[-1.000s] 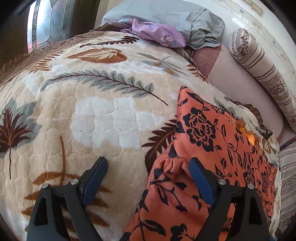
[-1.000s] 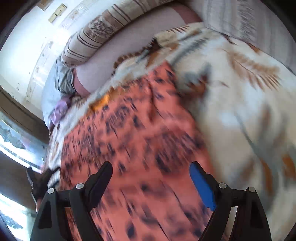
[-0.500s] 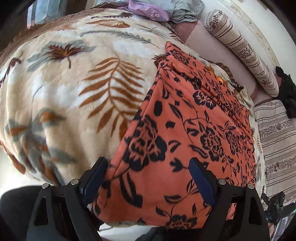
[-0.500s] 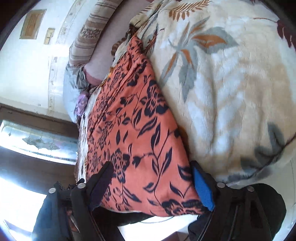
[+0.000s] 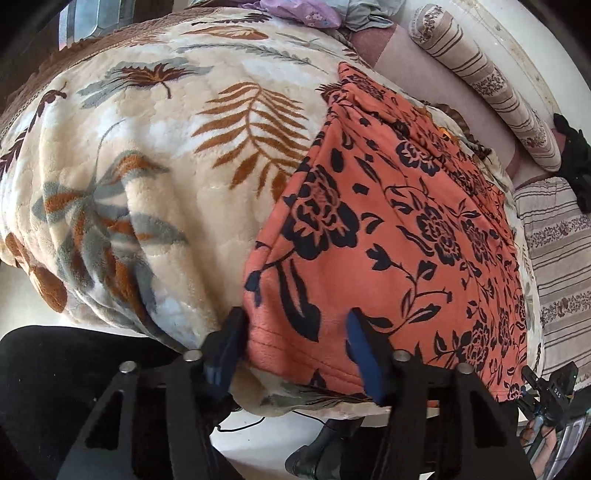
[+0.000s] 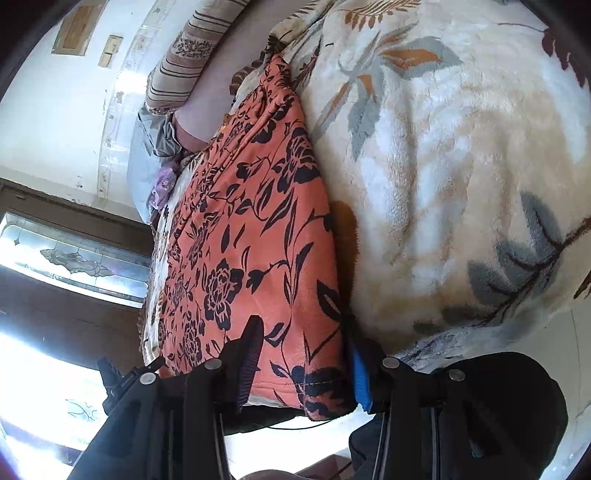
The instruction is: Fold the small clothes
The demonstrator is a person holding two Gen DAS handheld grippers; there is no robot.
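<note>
An orange garment with a black flower print (image 5: 399,229) lies flat on the cream leaf-patterned blanket (image 5: 155,155), its near hem hanging over the bed's front edge. My left gripper (image 5: 293,354) is open, its jaws either side of the hem's left corner. My right gripper (image 6: 303,369) is open too, its jaws astride the hem's right corner (image 6: 317,384). The garment also shows in the right wrist view (image 6: 243,236), stretching away towards the wall.
A striped bolster (image 5: 491,85) lies along the wall at the back. A grey and purple bundle of cloth (image 5: 321,14) sits at the far end. A striped sheet (image 5: 554,273) is on the right. A window (image 6: 74,258) is on the left.
Both grippers have pulled back from over the garment to the bed's front edge. Their jaws have narrowed around the hem corners. The garment now lies spread flat.
</note>
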